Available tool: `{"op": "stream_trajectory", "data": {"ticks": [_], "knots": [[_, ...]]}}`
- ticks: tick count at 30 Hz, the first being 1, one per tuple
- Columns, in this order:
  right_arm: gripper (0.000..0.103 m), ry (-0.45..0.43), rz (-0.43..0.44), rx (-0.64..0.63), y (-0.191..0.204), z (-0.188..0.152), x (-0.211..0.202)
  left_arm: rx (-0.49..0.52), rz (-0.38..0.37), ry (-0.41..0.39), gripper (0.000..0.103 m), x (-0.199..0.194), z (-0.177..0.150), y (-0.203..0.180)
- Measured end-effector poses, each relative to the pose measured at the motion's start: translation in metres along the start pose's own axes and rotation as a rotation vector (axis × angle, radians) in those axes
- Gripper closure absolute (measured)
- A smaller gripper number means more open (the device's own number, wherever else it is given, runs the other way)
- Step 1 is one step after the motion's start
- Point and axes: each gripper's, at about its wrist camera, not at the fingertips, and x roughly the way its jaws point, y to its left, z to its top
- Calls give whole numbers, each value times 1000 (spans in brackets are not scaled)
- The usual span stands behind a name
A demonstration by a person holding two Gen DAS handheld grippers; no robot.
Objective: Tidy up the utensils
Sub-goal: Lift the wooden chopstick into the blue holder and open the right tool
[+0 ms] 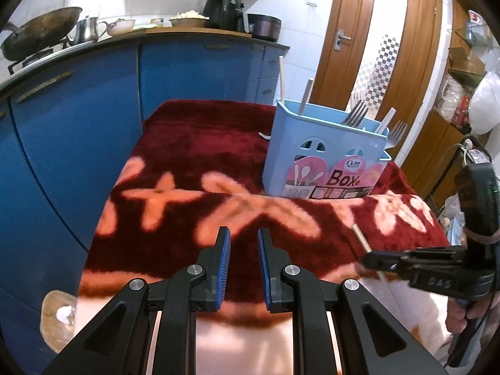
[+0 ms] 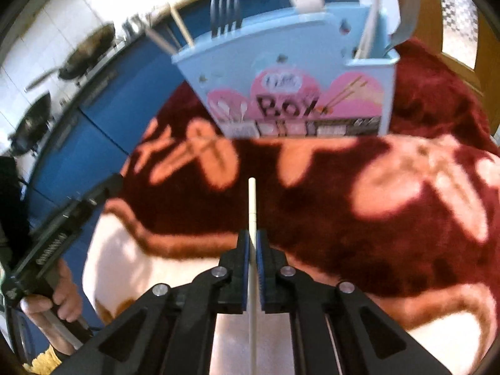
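A light blue utensil box (image 1: 325, 162) (image 2: 297, 72) with a pink "Box" label stands upright on a red flowered blanket (image 1: 187, 156). Forks (image 1: 354, 114) and chopsticks (image 1: 304, 97) stick up out of it. My right gripper (image 2: 253, 237) is shut on a pale chopstick (image 2: 252, 200) that points forward toward the box. In the left wrist view the right gripper (image 1: 365, 259) comes in from the right, with the chopstick (image 1: 362, 240) angled up-left. My left gripper (image 1: 243, 237) hovers over the blanket's near part, open with nothing between its fingers. It appears at the left of the right wrist view (image 2: 106, 187).
A spoon tip (image 1: 265, 136) lies on the blanket behind the box. Blue cabinets (image 1: 78, 125) run along the left under a counter with a wok (image 1: 40, 31) and pots. A wooden door (image 1: 375, 47) stands behind, shelves at right. A basket (image 1: 56, 322) sits on the floor.
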Motion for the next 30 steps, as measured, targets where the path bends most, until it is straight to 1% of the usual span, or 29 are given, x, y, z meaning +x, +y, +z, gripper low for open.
{"op": "stream_trajectory", "data": {"ticks": [2,5,6,11,13,15,18,24,26,30], "knots": [[97,-69,2,7,-4,2,-16,6,-1,0,85,1,1,-2],[97,-206,-31,11,-10,9,-45,4,-4,-2,85,4,3,-6],[97,-237,-38,15,-12,12,-51,2,-7,-3,85,4,4,-7],[97,-462,-91,31,-19,34,-92,-6,-22,-10,85,10,6,-13],[97,-531,-106,29,-21,44,-99,-10,-29,-10,85,13,7,-14],[97,-577,-113,33,-24,57,-100,-12,-33,-10,85,16,9,-16],[97,-621,-110,32,-25,72,-97,-16,-41,-12,85,20,11,-17],[97,-719,-152,-2,-25,108,-83,-24,-38,-17,85,25,13,-14],[97,-760,-183,-20,-23,120,-79,-29,-38,-16,85,27,13,-12],[97,-803,-223,-43,-25,138,-67,-40,-43,-18,85,31,14,-8]]}}
